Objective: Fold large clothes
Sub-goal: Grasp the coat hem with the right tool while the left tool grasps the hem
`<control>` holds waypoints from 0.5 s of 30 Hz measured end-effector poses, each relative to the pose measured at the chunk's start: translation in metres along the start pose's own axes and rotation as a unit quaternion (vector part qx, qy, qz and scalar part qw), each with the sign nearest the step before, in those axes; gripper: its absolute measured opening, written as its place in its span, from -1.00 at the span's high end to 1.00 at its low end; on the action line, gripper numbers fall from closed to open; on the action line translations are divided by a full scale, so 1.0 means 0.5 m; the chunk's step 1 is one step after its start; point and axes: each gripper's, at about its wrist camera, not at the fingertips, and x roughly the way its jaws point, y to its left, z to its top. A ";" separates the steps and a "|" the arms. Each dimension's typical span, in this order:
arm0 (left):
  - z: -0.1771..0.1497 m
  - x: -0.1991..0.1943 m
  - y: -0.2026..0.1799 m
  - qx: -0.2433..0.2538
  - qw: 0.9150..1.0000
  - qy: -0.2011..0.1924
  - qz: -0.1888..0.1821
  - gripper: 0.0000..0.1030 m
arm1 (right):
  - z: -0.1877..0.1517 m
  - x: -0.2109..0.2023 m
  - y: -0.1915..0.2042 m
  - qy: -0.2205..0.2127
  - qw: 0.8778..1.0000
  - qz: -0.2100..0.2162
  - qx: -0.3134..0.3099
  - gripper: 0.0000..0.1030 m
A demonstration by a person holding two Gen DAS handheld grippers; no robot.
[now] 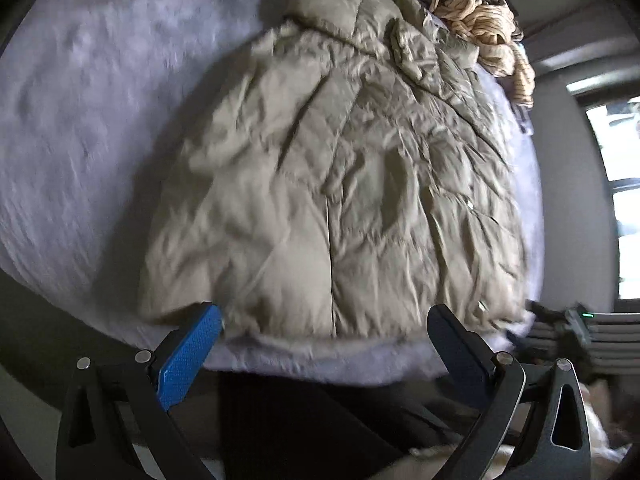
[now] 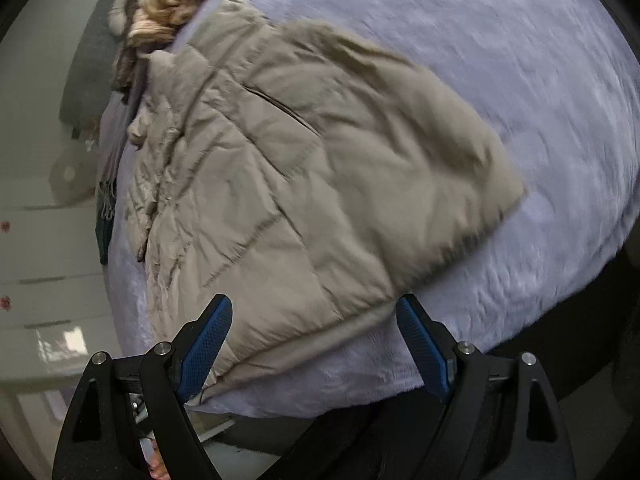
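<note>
A beige quilted puffer jacket (image 1: 332,168) lies spread flat on a lavender fleece-covered bed (image 1: 92,128), its hem toward me and its collar at the far end. My left gripper (image 1: 324,320) is open and empty, hovering just above the hem at the bed's near edge. In the right wrist view the jacket (image 2: 304,184) lies the same way on the bed (image 2: 520,80). My right gripper (image 2: 314,312) is open and empty over the jacket's near hem corner.
A tan knitted garment (image 1: 484,28) is bunched at the far edge of the bed, also in the right wrist view (image 2: 172,0). A bright window (image 1: 616,184) is at the right. White cabinets (image 2: 44,264) stand beside the bed.
</note>
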 end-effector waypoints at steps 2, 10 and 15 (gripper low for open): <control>-0.016 0.010 0.018 -0.008 0.999 0.027 -0.032 -1.00 | -0.001 0.010 -0.017 0.010 1.000 0.011 0.024 -0.68; -0.011 0.085 0.022 -0.044 0.997 0.035 -0.048 -0.99 | -0.003 0.036 -0.049 0.021 0.991 0.089 0.095 -0.68; 0.029 0.084 -0.003 -0.064 0.996 -0.012 -0.054 -0.68 | 0.010 0.046 -0.049 0.016 0.985 0.119 0.124 -0.69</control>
